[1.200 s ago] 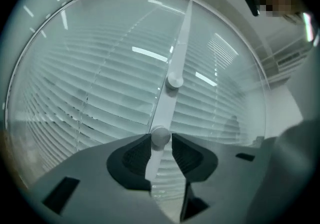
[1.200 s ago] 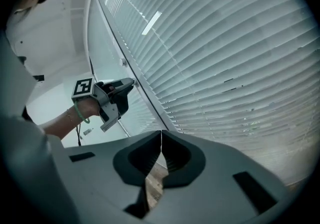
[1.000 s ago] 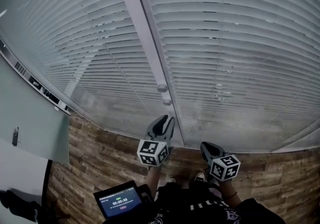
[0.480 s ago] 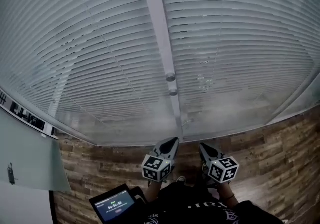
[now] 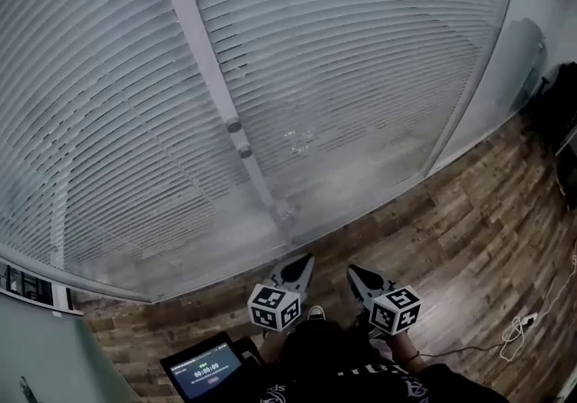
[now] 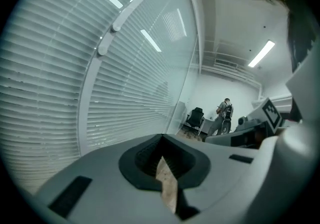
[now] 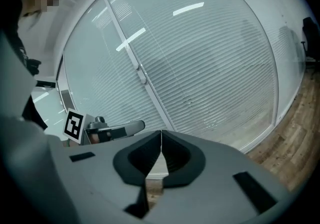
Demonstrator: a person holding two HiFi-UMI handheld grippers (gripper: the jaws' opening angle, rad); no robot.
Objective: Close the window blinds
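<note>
White slatted blinds (image 5: 361,50) hang behind glass, split by a pale upright post (image 5: 203,59) that carries two round knobs (image 5: 233,125). Low in the head view, my left gripper (image 5: 303,261) and right gripper (image 5: 352,271) sit side by side, well short of the glass and below the knobs. Both are shut with nothing between the jaws. In the left gripper view the blinds (image 6: 45,92) fill the left side and the knobs (image 6: 115,27) stand high above my left gripper (image 6: 161,138). The right gripper view shows the knobs (image 7: 142,75) above my right gripper (image 7: 161,132).
A wooden floor (image 5: 469,230) runs along the foot of the glass, with a white cable (image 5: 518,329) on it at the right. A dark tablet (image 5: 209,365) sits at my lower left. A black chair (image 6: 195,117) and a standing person (image 6: 225,113) are far down the room.
My view has swung right along the window, so the post and knobs now lie further left. Both grippers have dropped away from the knobs. The left jaws, apart a second ago, have shut.
</note>
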